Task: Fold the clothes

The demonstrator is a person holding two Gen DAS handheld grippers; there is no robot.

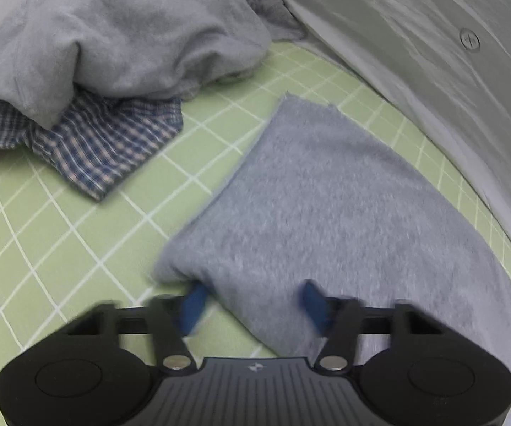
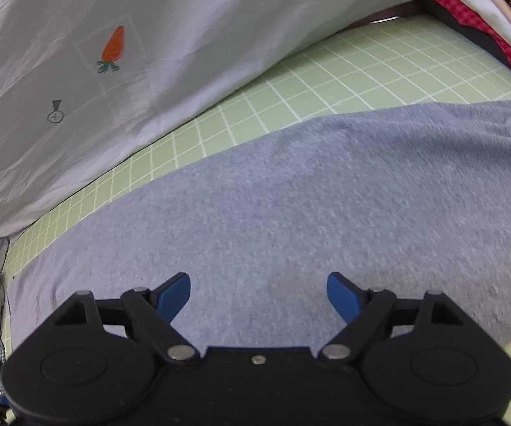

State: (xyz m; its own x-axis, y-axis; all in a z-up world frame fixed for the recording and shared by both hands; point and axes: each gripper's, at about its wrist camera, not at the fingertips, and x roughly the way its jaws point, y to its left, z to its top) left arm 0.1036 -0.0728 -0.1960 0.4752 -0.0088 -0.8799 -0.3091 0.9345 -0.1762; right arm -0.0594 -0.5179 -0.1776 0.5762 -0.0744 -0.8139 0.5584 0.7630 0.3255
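Observation:
A folded grey fleecy garment [image 1: 326, 206] lies on the green grid mat [image 1: 60, 248]. In the left wrist view, my left gripper [image 1: 253, 296] hangs at the garment's near corner. Its blue fingers [image 1: 193, 303] stand apart with that corner between them: the left finger sits at the cloth's edge, the right one over the cloth. The picture is blurred, and I see no pinch in the fabric. In the right wrist view, my right gripper [image 2: 259, 294] is open just above the same grey garment [image 2: 308, 195], with nothing held between its fingers.
A heap of unfolded clothes sits at the mat's far left: a pale grey garment [image 1: 113, 35] on a blue plaid shirt [image 1: 106, 145]. White fabric with a carrot print [image 2: 113, 46] bounds the mat's far side. Folded clothes [image 2: 486, 7] are stacked at the far right.

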